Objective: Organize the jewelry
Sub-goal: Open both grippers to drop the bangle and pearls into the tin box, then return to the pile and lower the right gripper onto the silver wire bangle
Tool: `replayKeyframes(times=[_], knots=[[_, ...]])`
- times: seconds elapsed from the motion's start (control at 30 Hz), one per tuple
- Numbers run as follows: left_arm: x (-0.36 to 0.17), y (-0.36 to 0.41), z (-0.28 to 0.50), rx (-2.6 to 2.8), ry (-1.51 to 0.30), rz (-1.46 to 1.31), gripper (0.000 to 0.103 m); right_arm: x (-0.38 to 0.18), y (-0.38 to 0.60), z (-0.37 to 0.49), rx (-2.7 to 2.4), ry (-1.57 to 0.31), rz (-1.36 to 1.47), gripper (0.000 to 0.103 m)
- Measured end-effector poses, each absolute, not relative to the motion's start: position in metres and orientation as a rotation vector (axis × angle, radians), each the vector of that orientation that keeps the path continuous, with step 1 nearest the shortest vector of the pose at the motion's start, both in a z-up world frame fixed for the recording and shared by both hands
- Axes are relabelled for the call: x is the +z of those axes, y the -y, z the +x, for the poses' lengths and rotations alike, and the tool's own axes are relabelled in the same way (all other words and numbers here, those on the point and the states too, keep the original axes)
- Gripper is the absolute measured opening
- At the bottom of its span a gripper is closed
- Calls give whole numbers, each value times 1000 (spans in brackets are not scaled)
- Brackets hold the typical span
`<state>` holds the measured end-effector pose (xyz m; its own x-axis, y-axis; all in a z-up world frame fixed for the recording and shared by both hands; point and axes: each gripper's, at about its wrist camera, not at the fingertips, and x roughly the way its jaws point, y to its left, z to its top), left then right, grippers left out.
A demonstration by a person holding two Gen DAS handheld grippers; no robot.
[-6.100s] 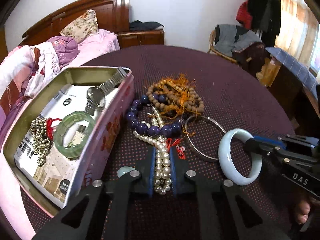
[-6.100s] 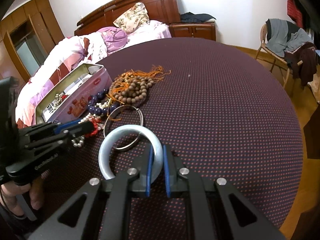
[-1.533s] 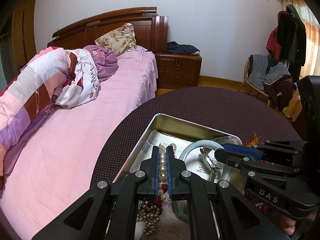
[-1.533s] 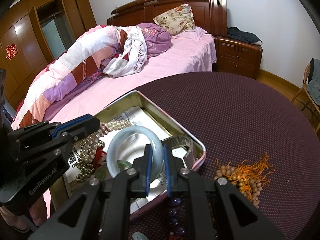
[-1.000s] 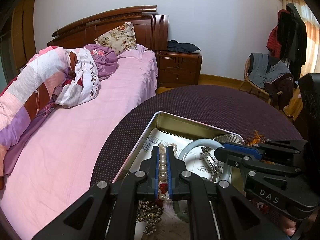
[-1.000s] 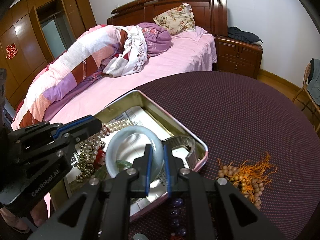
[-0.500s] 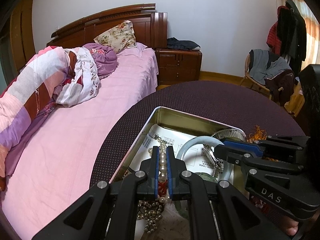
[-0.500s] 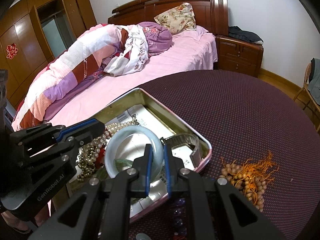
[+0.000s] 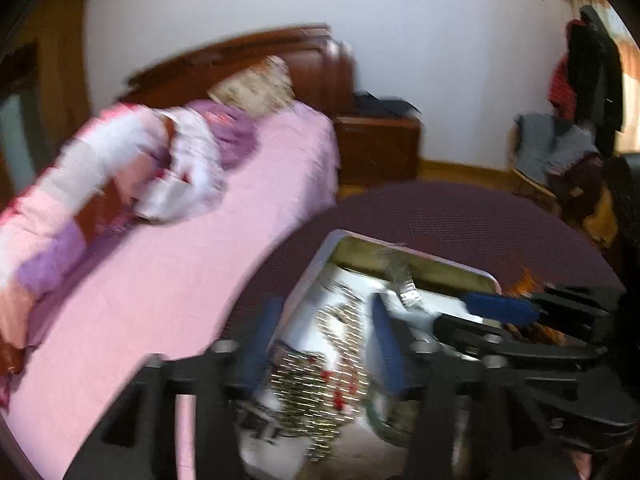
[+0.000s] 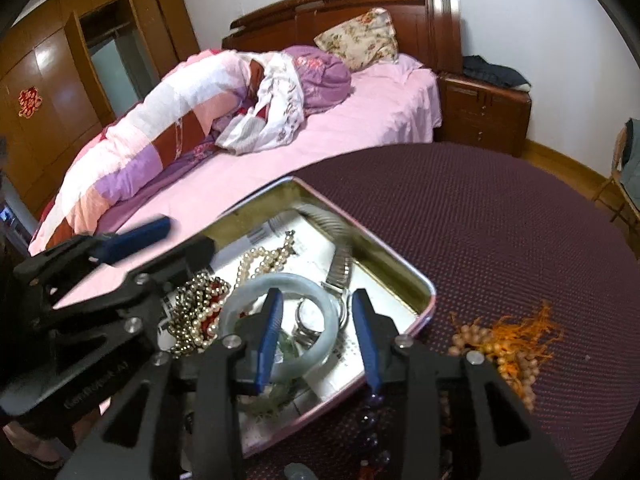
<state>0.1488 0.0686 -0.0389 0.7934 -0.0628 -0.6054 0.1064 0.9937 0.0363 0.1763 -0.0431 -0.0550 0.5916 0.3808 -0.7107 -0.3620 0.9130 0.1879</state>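
Bedside round table [image 10: 500, 216]; tin [image 10: 416, 280] holds pale bangle [image 10: 280, 284]. Right tongs [image 10: 316, 332] opening, straddling its rim; left tongs [image 10: 160, 240] opening at 10 o'clock, empty.

Pale bangle [image 10: 280, 320], seemingly in tin [image 10: 400, 276]

tin [image 10: 404, 276]: 1 | pale bangle [image 10: 280, 284]: 1 | pearl strand [image 10: 260, 258]: 1 | watch [image 10: 312, 320]: 1 | brown bead string with orange tassels [image 10: 508, 344]: 1 | bed [image 10: 360, 120]: 1

Both jaws are opening: left hand-held gripper [image 9: 320, 344] wider (blurred), right hand-held gripper [image 10: 316, 332] angled downward beside it.
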Motion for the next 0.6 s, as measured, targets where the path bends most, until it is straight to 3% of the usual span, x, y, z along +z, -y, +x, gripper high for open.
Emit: replayKeyframes(times=[0.03, 0.07, 0.23, 0.6], knots=[[-35, -73, 144, -86, -628, 58, 76, -53, 46, 174, 432, -829, 32, 40], [-32, -76, 140, -91, -612, 41, 80, -51, 50, 171, 430, -824, 43, 44], [-24, -81, 120, -95, -588, -1, 81, -41, 82, 147, 410, -801, 75, 49], [-27, -51, 68, -120, -561, 28, 81, -55, 178, 90, 210, -855, 115, 51]])
